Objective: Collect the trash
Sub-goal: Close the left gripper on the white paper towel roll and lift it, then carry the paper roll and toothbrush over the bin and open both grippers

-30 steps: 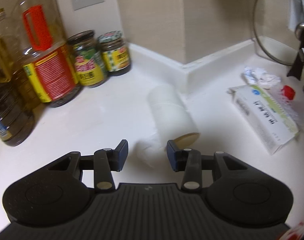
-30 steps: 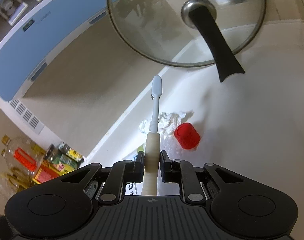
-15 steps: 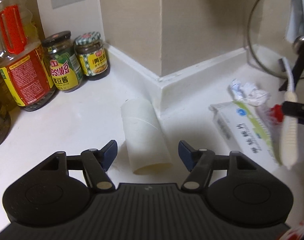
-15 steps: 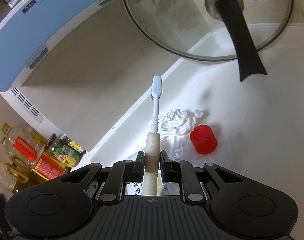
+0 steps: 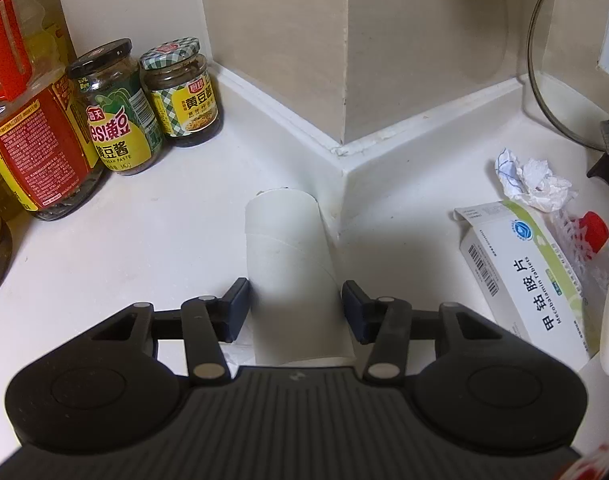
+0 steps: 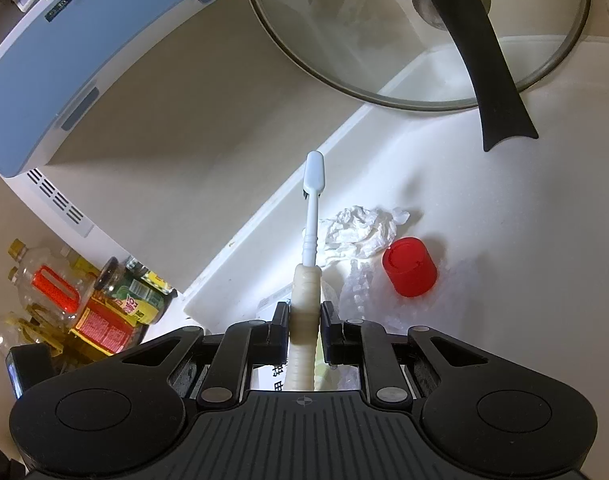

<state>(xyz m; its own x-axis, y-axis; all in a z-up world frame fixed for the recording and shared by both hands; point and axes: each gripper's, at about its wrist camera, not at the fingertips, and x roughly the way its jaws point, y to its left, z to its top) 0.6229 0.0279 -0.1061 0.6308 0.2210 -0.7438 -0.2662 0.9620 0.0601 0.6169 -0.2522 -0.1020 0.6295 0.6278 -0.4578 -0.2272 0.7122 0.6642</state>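
Item: cardboard tube, lying on the white counter against the wall corner, between the left gripper's jaws, which have just been closing; pads near its sides, contact not clear. Close evenly and gently, since the hollow tube likely crushes. Right gripper: pinching a toothbrush by its handle.

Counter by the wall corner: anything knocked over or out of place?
Yes. A bare paper roll tube lies on its side between the left gripper pads. A crumpled tissue, loose red cap and opened tablet box litter the counter.
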